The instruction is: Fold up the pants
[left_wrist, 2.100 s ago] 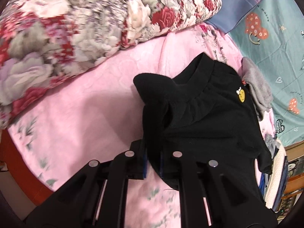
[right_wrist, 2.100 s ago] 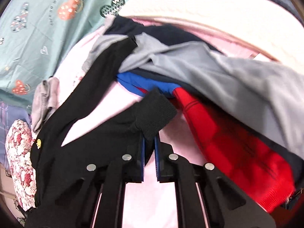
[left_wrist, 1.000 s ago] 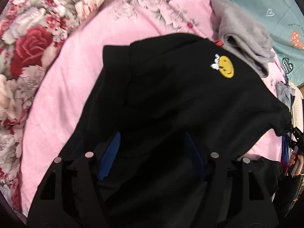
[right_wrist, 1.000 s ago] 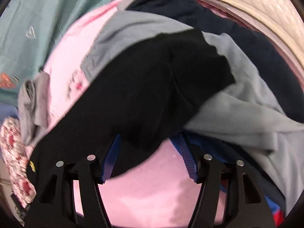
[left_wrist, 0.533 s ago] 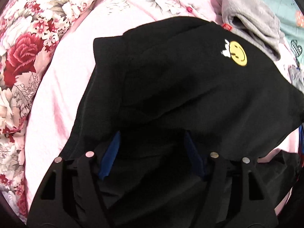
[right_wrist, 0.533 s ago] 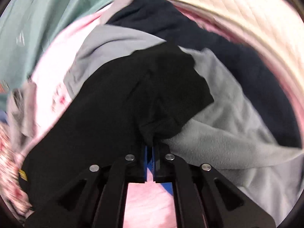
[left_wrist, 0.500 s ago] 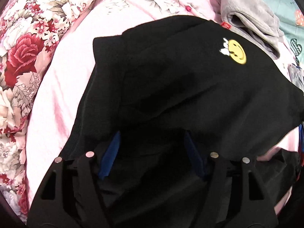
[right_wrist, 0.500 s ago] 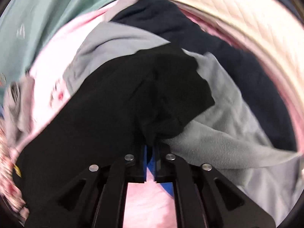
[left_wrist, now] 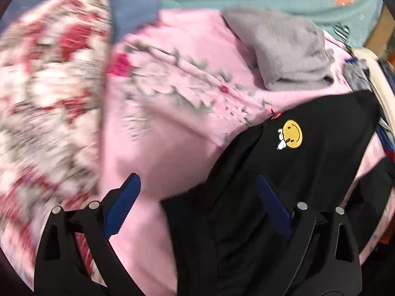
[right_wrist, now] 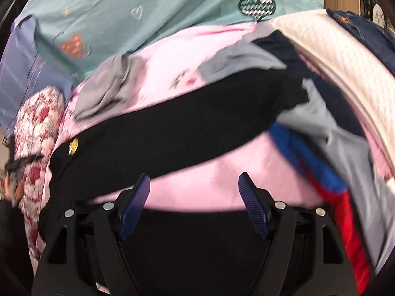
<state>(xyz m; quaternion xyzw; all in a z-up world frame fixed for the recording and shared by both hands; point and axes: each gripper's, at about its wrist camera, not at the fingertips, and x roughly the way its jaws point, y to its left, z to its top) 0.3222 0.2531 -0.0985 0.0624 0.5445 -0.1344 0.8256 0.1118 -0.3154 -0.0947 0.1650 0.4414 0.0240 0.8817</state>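
The black pants (left_wrist: pixel 308 172) with a yellow smiley patch (left_wrist: pixel 292 134) lie folded on the pink sheet (left_wrist: pixel 172 135). My left gripper (left_wrist: pixel 197 197) hovers over their left edge with jaws opening wide. Its right finger (left_wrist: pixel 271 204) is above the black cloth and its left finger (left_wrist: pixel 123 202) above bare sheet, neither pad pressing. In the right wrist view the pants (right_wrist: pixel 185 128) stretch as a long band across the bed. My right gripper (right_wrist: pixel 195 185) is drawn back from them, jaws opening, with only pink sheet (right_wrist: pixel 209 180) between them.
A blurred floral quilt (left_wrist: pixel 49 86) fills the left. A folded grey garment (left_wrist: pixel 284 49) lies beyond the pants, in front of a teal heart-print cloth (right_wrist: pixel 148 12). A pile of grey, blue and red clothes (right_wrist: pixel 333 185) and a white quilted cover (right_wrist: pixel 340 56) crowd the right.
My right gripper let go of the pants' end, opened and pulled back and up. The left gripper opened wider, rose and swung left, off the pants' middle to their left edge.
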